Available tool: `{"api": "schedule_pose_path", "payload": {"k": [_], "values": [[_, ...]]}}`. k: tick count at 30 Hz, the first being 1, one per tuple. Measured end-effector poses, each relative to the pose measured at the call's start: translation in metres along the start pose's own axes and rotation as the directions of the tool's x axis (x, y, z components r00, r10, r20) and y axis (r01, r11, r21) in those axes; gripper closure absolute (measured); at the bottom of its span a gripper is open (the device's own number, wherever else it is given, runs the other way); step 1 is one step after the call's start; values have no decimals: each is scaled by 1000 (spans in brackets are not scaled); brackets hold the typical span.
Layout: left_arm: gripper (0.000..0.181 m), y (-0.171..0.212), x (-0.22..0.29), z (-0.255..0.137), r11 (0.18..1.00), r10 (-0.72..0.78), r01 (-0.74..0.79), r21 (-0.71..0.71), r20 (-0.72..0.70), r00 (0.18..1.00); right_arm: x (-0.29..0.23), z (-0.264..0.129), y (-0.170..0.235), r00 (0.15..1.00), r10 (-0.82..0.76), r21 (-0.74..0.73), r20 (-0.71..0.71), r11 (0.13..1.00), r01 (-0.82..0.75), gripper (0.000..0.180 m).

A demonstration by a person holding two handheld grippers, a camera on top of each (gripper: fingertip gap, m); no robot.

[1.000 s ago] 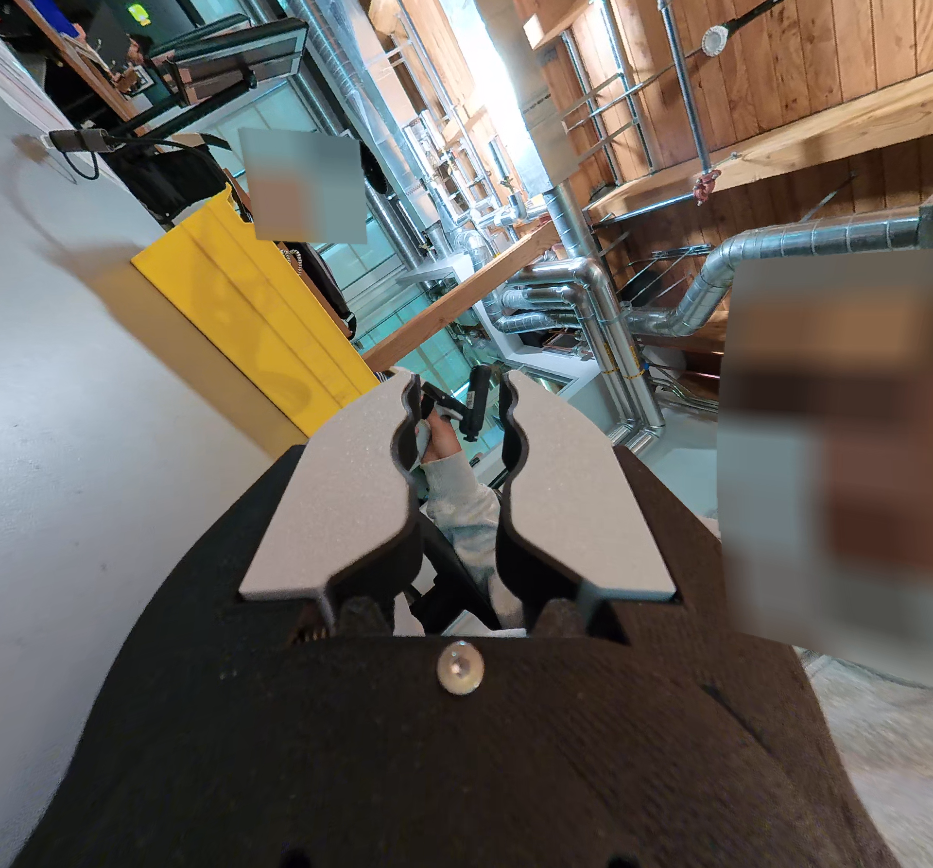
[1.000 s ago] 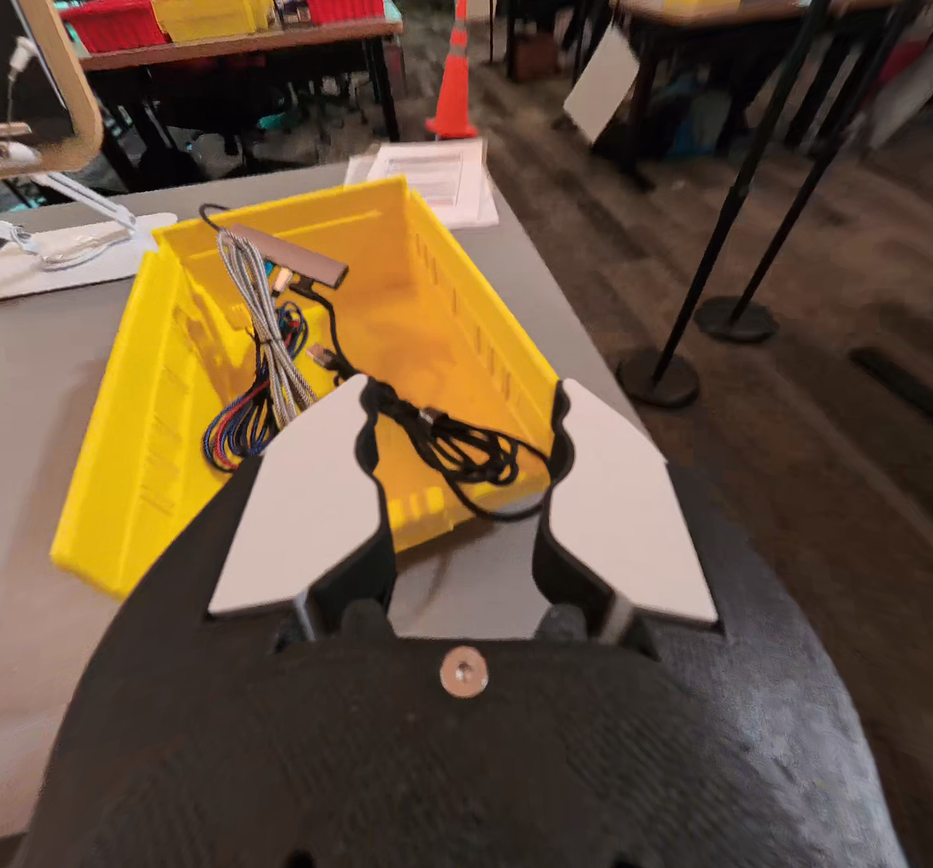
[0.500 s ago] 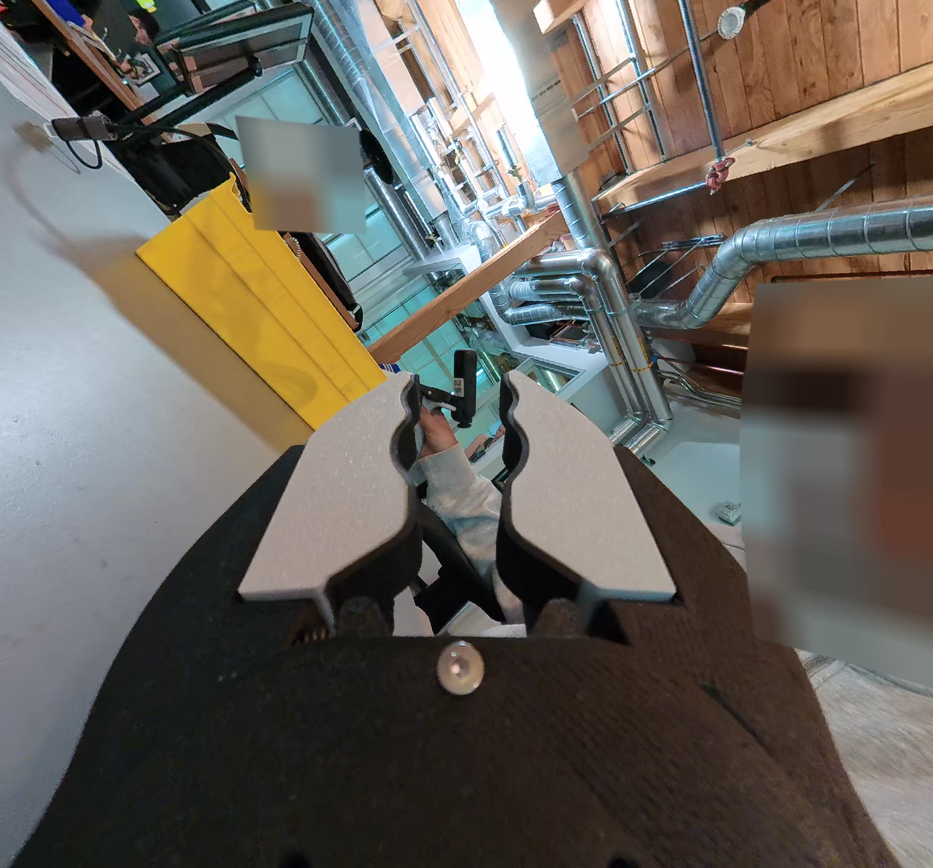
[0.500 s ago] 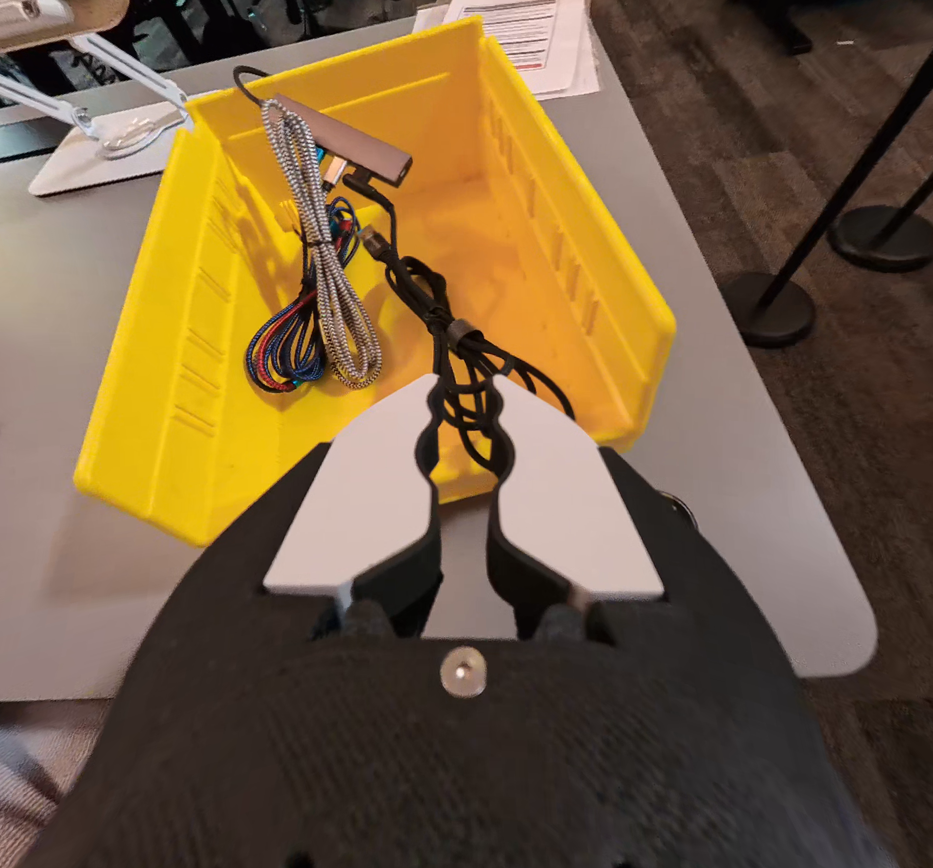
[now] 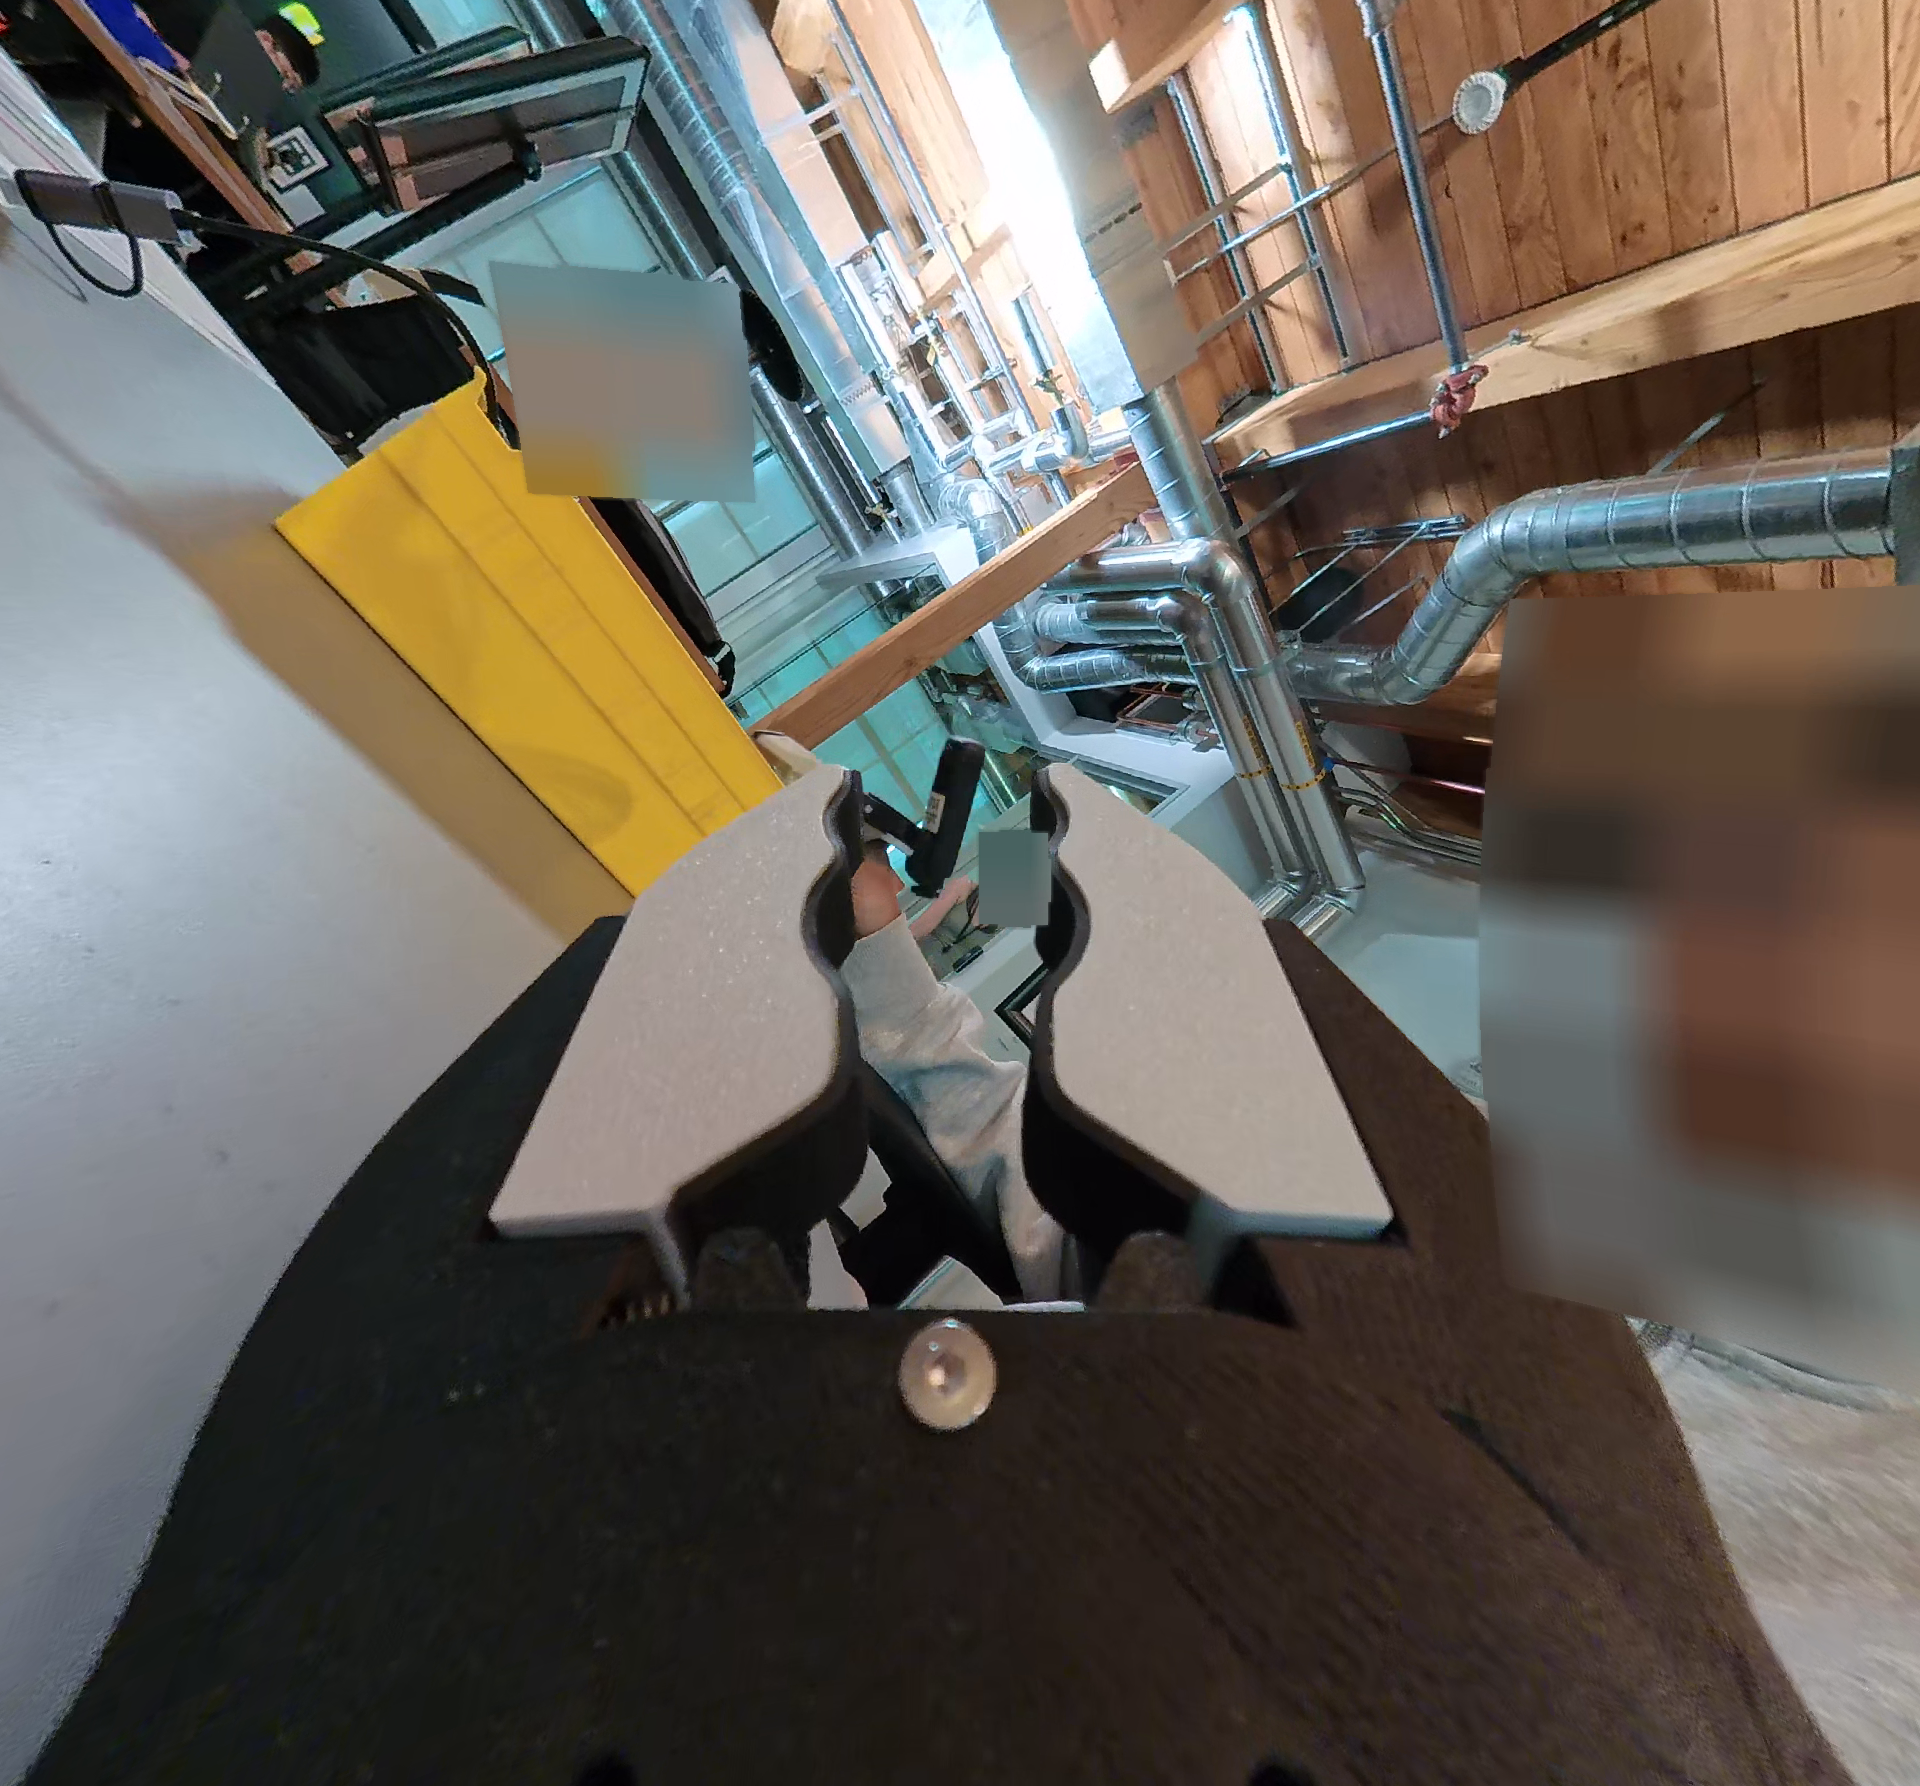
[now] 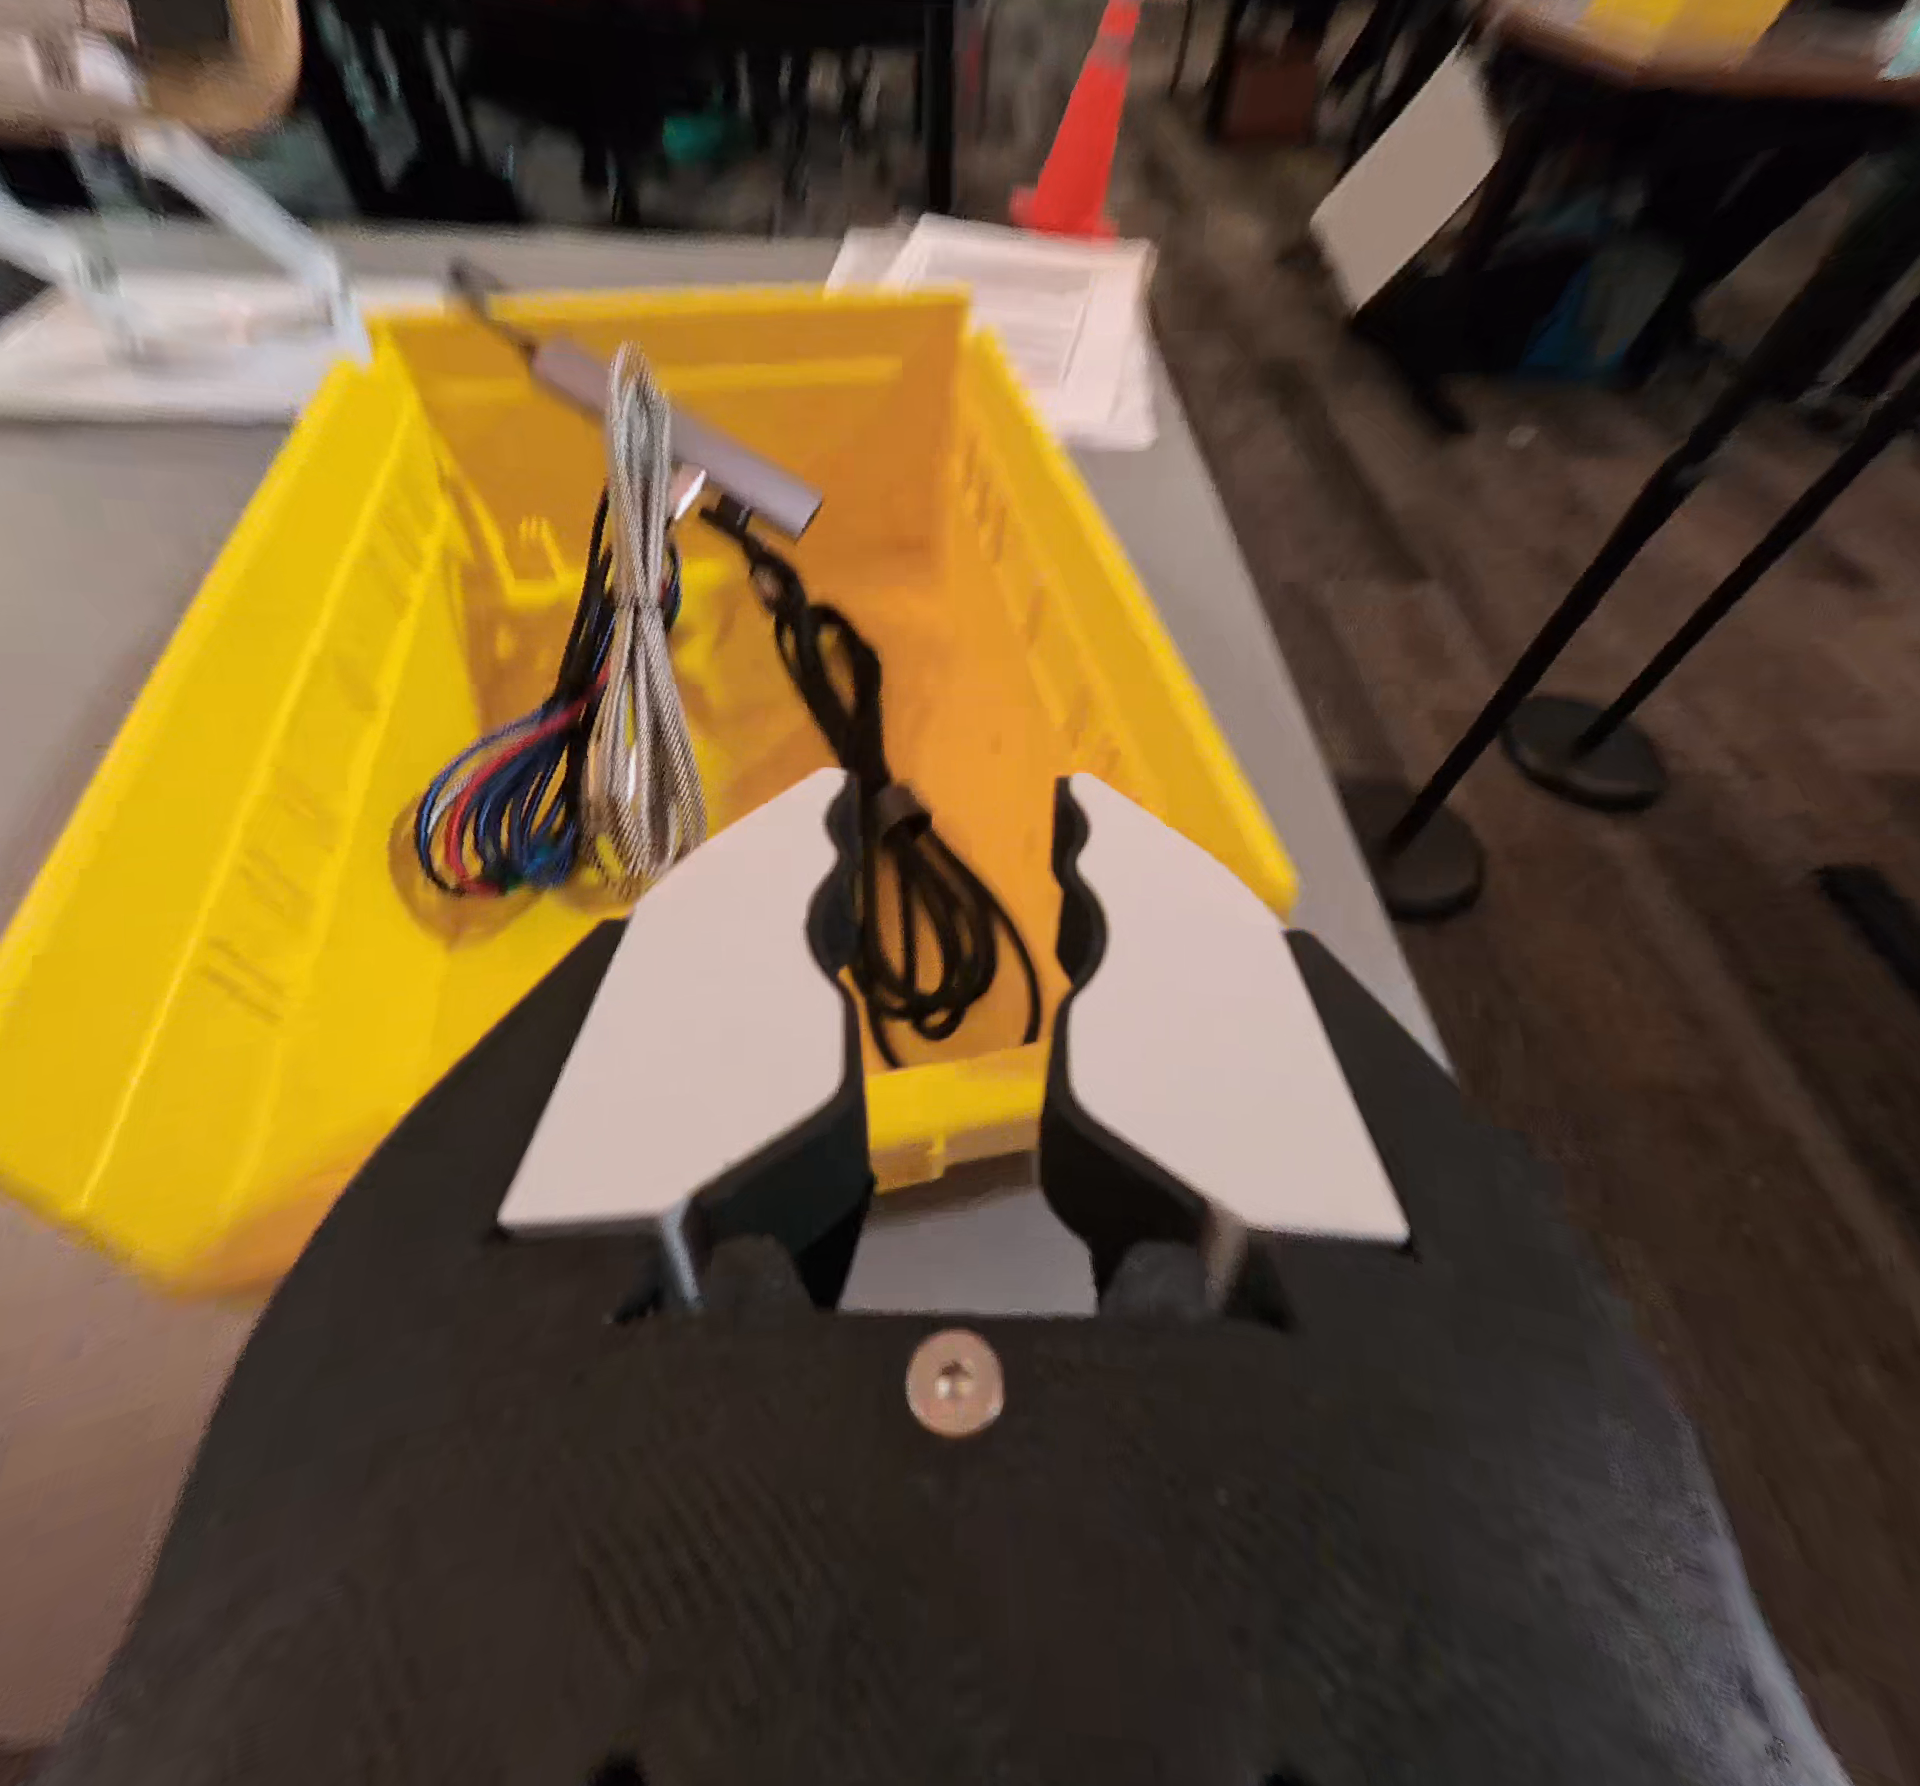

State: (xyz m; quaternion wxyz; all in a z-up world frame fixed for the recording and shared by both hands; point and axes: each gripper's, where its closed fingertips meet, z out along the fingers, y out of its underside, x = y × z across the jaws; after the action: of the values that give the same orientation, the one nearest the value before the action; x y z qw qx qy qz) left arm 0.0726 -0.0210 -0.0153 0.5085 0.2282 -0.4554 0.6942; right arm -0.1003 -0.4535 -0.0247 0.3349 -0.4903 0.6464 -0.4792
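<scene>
— Right gripper (image 6: 951, 801)?

— Fingers apart, nothing between them. It hangs over the near end of the yellow bin (image 6: 260, 801), which sits on the grey table (image 6: 83, 541). A black cable (image 6: 914, 905) lies coiled on the bin floor right in the gap ahead (whether a finger touches it, I cannot tell — the picture is blurred).

— And around it?

— Ahead and left in the bin, a grey braided cable (image 6: 639, 697) bundled beside a blue-and-red one (image 6: 499, 811). Farther ahead a grey hub (image 6: 686, 448) leans on the bin's far wall. Papers (image 6: 1039, 323) lie beyond the bin, an orange cone (image 6: 1091, 115) on the floor past them.

— Left gripper (image 5: 945, 786)?

— Tipped up toward the ceiling pipes (image 5: 1558, 531), fingers parted a little, empty. The bin's outer wall (image 5: 499, 614) stands ahead and left of it. Through the gap a sleeve (image 5: 935, 1040) shows.
</scene>
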Motion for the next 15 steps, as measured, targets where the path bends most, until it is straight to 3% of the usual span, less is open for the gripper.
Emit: {"api": "schedule_pose_path", "payload": {"k": [1,4,7,8,9,11,15], "values": [[149,0,0,0,1000,0,0,0,0,1000,9,-7,-8,999,32,75,-25,997,-30,140],[149,0,0,0,1000,-1,1,-2,0,1000,44,-23,-17,982,151,232,-115,965,-122,126],[149,2,-1,1,1000,-2,2,-9,2,1000,72,-15,-1,959,221,222,-175,958,-181,108],[149,2,-1,1,1000,-1,1,-12,5,1000,74,-6,9,952,254,182,-168,958,-224,111],[149,2,-1,2,1000,0,0,-14,8,1000,77,3,19,934,306,143,-183,949,-282,124],[149,3,-2,2,1000,6,-6,-19,14,1000,72,18,34,917,352,95,-190,936,-340,127],[149,7,-3,3,999,22,-20,-37,31,999,50,27,32,939,321,55,-121,947,-316,158]]}}
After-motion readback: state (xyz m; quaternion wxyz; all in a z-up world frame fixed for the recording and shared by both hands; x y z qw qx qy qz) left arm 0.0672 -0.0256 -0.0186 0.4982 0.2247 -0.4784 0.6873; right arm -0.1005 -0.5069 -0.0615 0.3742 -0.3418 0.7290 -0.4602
